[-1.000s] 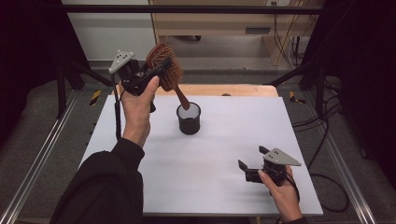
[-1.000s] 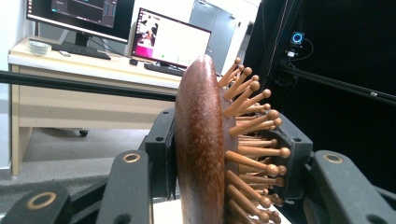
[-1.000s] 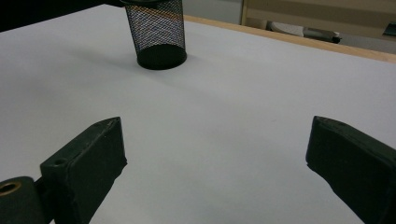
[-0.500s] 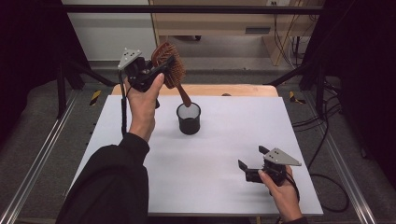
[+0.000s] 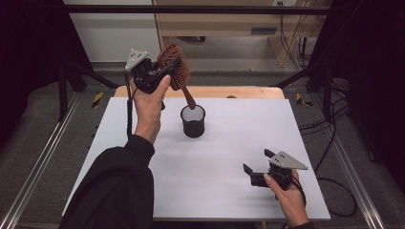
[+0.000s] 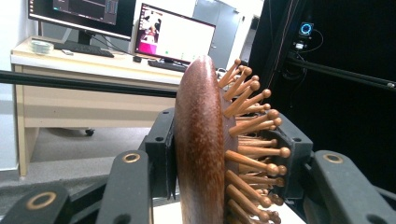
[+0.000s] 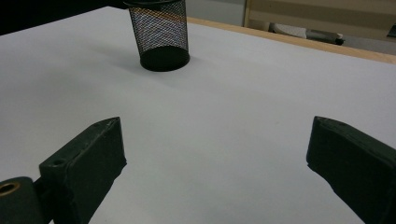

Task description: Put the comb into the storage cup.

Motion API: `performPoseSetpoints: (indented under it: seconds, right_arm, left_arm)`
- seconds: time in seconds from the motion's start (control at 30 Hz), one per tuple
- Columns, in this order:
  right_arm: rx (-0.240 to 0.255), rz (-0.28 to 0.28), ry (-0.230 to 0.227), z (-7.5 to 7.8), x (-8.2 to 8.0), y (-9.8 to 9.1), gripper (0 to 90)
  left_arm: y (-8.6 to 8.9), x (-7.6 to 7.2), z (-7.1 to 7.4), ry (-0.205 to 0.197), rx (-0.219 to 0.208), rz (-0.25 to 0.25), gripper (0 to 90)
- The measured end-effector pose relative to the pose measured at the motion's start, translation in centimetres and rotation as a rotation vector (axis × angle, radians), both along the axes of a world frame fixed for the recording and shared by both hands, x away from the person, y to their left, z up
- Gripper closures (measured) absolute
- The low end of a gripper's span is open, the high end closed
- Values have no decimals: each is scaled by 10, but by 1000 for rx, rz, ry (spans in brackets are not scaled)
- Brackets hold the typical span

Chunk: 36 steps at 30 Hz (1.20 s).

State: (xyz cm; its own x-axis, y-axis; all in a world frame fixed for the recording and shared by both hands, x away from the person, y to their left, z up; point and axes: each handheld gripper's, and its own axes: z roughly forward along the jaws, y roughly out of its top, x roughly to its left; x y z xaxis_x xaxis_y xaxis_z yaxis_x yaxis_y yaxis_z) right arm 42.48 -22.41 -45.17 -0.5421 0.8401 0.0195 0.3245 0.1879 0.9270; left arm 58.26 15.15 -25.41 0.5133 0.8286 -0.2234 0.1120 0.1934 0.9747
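Clamping the wooden hairbrush [image 5: 174, 66] by its head, the left hand-held gripper [image 5: 155, 76] holds it raised with the handle angled down toward the mesh cup [image 5: 193, 121], probably to drop it in, while the right hand-held gripper [image 5: 258, 168] rests open and empty on the desk [image 5: 229, 162].

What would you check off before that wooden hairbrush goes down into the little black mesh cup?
1. Left tongs clamp the hairbrush by its head: ok.
2. Handle points down toward the mesh cup: ok.
3. Handle tip sits exactly over the cup's mouth: cannot tell; it looks near the far rim.
4. Cup stands upright on the white table: ok.
5. Cup has room inside: cannot tell.
6. Right tongs open, resting well away from the cup: ok.
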Motion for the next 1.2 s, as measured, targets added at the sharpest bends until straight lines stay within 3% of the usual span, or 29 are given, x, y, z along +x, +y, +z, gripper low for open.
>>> performPoseSetpoints:
  seconds: [0.17,1.2]
  right_arm:
    - [2,2,1,0,0,0,47]
    - [-1,12,0,-1,0,1,44]
  left_arm:
    - [0,2,-1,2,20,5,512]
    - [-2,9,-8,4,31,9,511]
